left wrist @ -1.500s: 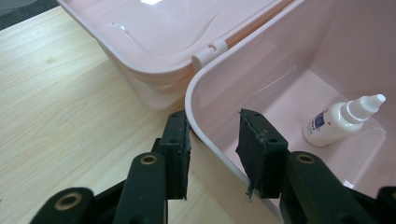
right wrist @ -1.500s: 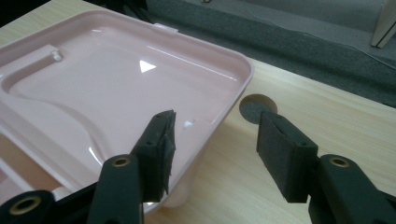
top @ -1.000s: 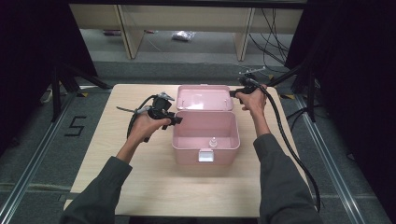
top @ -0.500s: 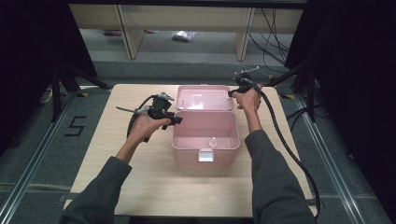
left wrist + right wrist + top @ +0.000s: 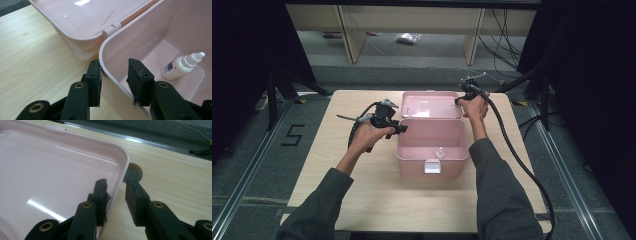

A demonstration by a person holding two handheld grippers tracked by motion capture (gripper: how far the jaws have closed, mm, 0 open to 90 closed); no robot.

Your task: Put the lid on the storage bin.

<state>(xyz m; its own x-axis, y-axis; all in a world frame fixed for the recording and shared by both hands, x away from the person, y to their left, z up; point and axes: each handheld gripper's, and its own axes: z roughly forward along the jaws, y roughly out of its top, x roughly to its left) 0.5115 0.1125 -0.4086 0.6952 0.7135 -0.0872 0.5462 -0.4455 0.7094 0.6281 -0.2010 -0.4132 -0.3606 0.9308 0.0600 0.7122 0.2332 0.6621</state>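
An open pink plastic box (image 5: 412,159) stands mid-table, its lid (image 5: 432,105) folded back flat behind it. A small white dropper bottle (image 5: 440,151) (image 5: 181,66) lies on the box's floor. My left gripper (image 5: 401,128) (image 5: 115,75) straddles the box's left wall (image 5: 106,67) near the hinge. Its outer pad lies against the wall, while the inner pad stands apart inside the box. My right gripper (image 5: 460,101) (image 5: 116,192) straddles the lid's right rim (image 5: 123,162). Its jaws have just been closing, and a gap still shows beside the rim.
The wooden table (image 5: 362,190) has bare room in front of the box and on either side. A small round tan disc (image 5: 133,172) lies on the table just past the right jaws. Black cables trail off the right side. Shelves stand on the floor beyond.
My right hand and forearm have shifted slightly left, towards the lid's right edge. The left hand, box and bottle have stayed put.
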